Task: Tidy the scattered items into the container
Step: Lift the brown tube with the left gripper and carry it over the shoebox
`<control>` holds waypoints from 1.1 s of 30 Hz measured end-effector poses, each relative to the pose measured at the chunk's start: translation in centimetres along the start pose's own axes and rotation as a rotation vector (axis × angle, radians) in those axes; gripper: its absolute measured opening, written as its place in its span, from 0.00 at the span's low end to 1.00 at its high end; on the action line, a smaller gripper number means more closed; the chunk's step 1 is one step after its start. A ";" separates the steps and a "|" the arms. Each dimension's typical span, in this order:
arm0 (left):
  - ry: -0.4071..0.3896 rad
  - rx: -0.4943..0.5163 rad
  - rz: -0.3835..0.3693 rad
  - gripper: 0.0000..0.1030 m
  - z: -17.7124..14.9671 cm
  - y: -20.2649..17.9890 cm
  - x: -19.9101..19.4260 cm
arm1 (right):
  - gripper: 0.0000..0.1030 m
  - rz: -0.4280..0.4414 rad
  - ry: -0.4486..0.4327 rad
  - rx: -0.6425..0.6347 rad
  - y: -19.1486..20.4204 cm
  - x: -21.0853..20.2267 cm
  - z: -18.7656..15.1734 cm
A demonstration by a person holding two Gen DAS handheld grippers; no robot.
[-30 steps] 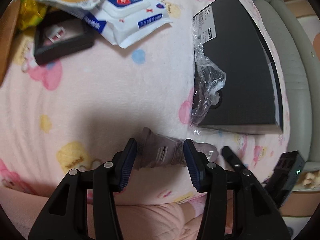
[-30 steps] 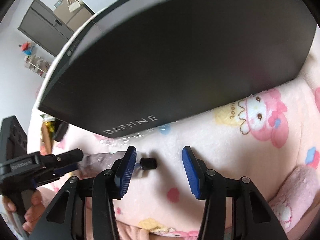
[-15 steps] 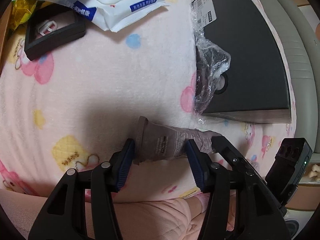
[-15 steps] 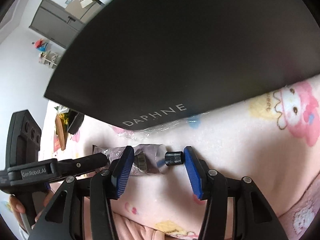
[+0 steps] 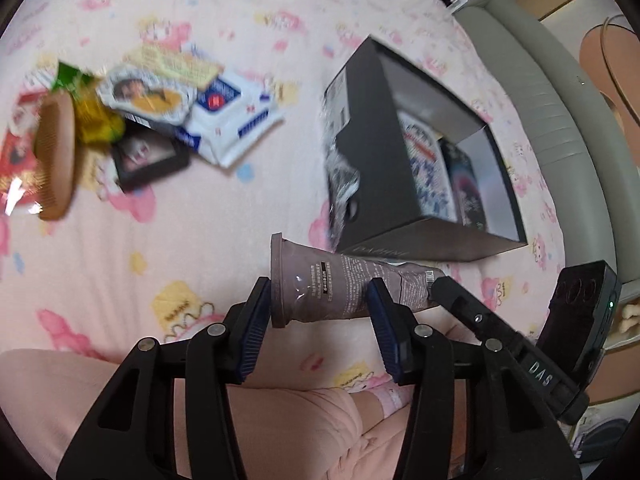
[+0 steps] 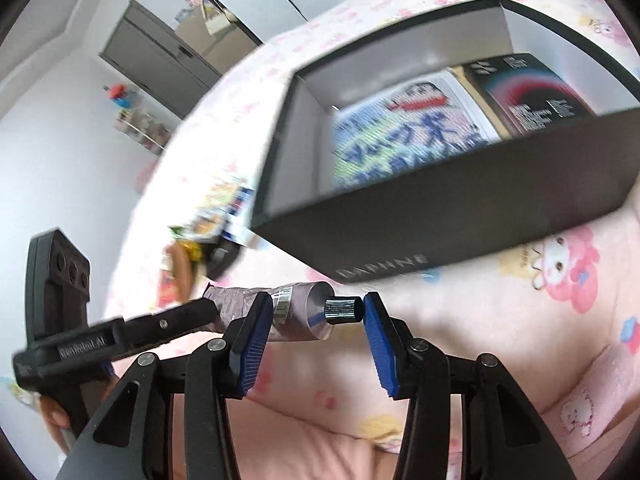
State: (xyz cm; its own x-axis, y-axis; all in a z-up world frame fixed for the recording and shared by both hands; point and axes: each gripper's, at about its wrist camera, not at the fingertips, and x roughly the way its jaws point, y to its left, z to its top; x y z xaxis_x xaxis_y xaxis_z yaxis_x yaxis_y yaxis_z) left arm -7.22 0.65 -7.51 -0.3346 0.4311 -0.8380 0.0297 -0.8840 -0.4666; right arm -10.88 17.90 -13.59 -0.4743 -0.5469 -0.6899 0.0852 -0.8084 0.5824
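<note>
A mauve tube (image 5: 320, 292) with a black cap (image 6: 342, 311) hangs level above the pink blanket, held at both ends. My left gripper (image 5: 319, 296) has its closing jaws around the flat crimped end, pads pressing it. My right gripper (image 6: 314, 312) is closing on the cap end; one pad meets the cap, the other lies across the tube body. The black open box (image 5: 384, 184) marked DAPHNE (image 6: 380, 270) stands just beyond the tube. It holds a blue-patterned pack (image 6: 400, 140) and a dark carton (image 6: 528, 92).
On the blanket at the far left lie a wet-wipes pack (image 5: 232, 120), a snack packet (image 5: 148, 96), a small black case (image 5: 148, 160), a wooden comb (image 5: 56, 156) and a yellow-green wrapper (image 5: 92, 120). A grey padded bed edge (image 5: 552, 120) runs behind the box. A person's pink-clad leg (image 5: 280, 420) is below.
Both grippers closed in around the tube and rose with it off the blanket. The views now look down into the open box, and the comb and wrappers have come into sight.
</note>
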 end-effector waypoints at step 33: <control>0.090 0.098 0.140 0.50 14.4 -12.8 12.4 | 0.41 -0.147 0.016 0.021 -13.9 -1.8 17.8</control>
State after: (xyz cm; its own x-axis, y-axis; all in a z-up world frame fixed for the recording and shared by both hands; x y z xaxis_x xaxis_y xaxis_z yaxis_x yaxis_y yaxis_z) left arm -25.30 14.67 -7.88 -0.2476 0.3137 -0.9167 -0.0230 -0.9478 -0.3181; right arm -26.78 33.94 -12.81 -0.4666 -0.4260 -0.7751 -0.0026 -0.8757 0.4829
